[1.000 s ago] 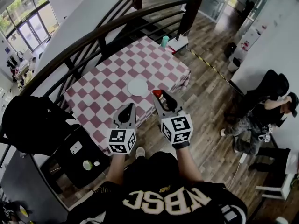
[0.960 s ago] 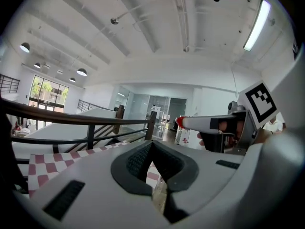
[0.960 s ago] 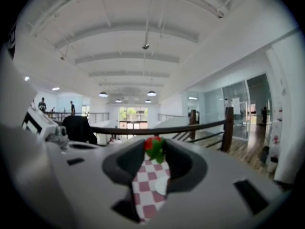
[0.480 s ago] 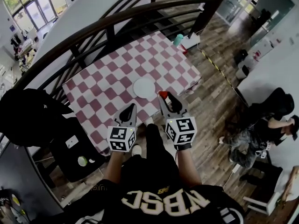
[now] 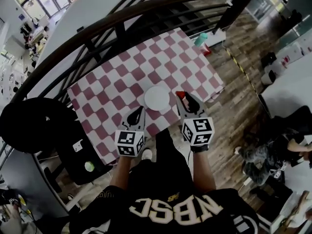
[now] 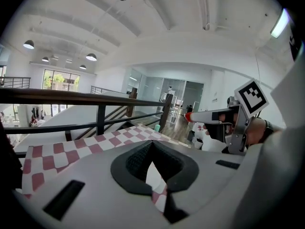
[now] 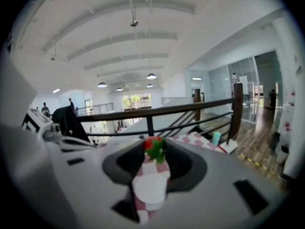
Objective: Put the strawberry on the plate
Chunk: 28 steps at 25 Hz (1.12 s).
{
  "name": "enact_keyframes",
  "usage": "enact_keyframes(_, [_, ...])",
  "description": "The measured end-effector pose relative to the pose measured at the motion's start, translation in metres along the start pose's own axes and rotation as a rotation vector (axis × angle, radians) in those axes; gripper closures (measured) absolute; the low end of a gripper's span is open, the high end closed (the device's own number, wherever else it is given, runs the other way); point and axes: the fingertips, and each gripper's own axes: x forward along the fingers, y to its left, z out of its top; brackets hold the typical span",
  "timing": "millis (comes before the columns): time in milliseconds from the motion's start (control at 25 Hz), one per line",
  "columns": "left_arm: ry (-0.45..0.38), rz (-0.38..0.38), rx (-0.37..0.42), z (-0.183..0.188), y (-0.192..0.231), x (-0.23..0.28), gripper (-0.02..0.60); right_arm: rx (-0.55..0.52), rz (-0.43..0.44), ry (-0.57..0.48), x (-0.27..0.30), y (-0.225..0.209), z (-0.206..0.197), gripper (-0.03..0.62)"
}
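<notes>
A white plate (image 5: pixel 157 98) lies near the front edge of a table with a red-and-white checked cloth (image 5: pixel 117 82). My right gripper (image 5: pixel 182 96) hangs just right of the plate, over the table's edge, and is shut on a red strawberry (image 5: pixel 180 94) with green leaves. In the right gripper view the strawberry (image 7: pixel 153 147) sits between the fingertips, with the plate (image 7: pixel 150 188) below it. My left gripper (image 5: pixel 139 111) hovers at the plate's near left with its jaws together and nothing in them. The left gripper view shows the right gripper's red-tipped end (image 6: pixel 189 117).
A dark curved railing (image 5: pixel 112 26) runs behind and left of the table. A teal cup (image 5: pixel 200 39) stands at the table's far right corner. A black bag (image 5: pixel 34 126) and a dark chair (image 5: pixel 78 155) stand on the left. A person (image 5: pixel 275 155) sits at the right.
Both grippers have come forward over the table's front edge towards the plate. The strawberry stays in the right gripper. The left gripper stays shut.
</notes>
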Motion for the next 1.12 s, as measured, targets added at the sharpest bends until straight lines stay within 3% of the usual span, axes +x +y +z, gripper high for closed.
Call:
enact_keyframes(120, [-0.001, 0.009, -0.010, -0.020, 0.004, 0.012, 0.574, -0.034, -0.006, 0.033, 0.015, -0.013, -0.026, 0.453])
enact_keyframes(320, [0.068, 0.016, -0.030, -0.021, 0.015, 0.058, 0.574, -0.028, 0.035, 0.162, 0.060, -0.044, -0.047, 0.453])
enact_keyframes(520, [0.162, 0.009, -0.010, -0.044, 0.024, 0.089, 0.574, -0.173, 0.066, 0.283, 0.094, -0.067, -0.088, 0.453])
enact_keyframes(760, [0.200, 0.029, 0.026, -0.093, 0.036, 0.093, 0.574, -0.404, 0.231, 0.378, 0.113, -0.059, -0.158, 0.470])
enact_keyframes(960, [0.247, 0.053, 0.007, -0.114, 0.049, 0.098, 0.574, -0.467, 0.374, 0.439, 0.137, -0.042, -0.186, 0.470])
enact_keyframes(1120, [0.290, 0.022, 0.018, -0.132, 0.055, 0.105, 0.573, -0.547, 0.482, 0.467, 0.152, -0.024, -0.203, 0.470])
